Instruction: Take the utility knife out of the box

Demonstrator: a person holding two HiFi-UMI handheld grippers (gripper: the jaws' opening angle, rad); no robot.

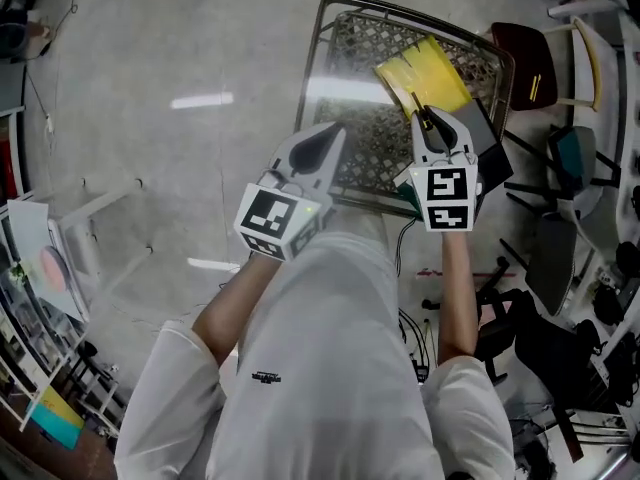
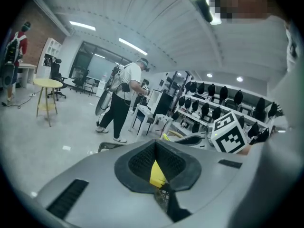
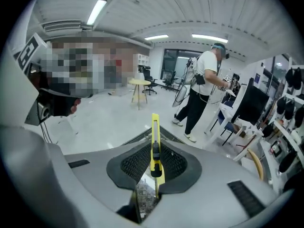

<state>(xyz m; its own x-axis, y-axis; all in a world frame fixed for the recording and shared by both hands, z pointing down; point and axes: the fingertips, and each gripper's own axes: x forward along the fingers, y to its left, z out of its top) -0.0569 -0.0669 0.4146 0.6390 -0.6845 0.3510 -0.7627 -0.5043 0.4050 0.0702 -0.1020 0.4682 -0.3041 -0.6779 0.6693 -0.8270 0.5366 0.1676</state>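
Clamping the utility knife (image 3: 155, 148) between its jaws, the right gripper (image 1: 432, 133) hangs above the near edge of a wire-mesh table (image 1: 352, 38). In the right gripper view the knife points straight toward twelve o'clock. It sits in the grip, not in the yellow box (image 1: 425, 73), which lies on the mesh at twelve o'clock from that gripper. At nine o'clock, the left gripper (image 1: 322, 150) has its jaws slightly apart and holds nothing.

head view: steeply down, overhead | gripper views: close, facing outward — both share standing person (image 2: 124, 101) (background)
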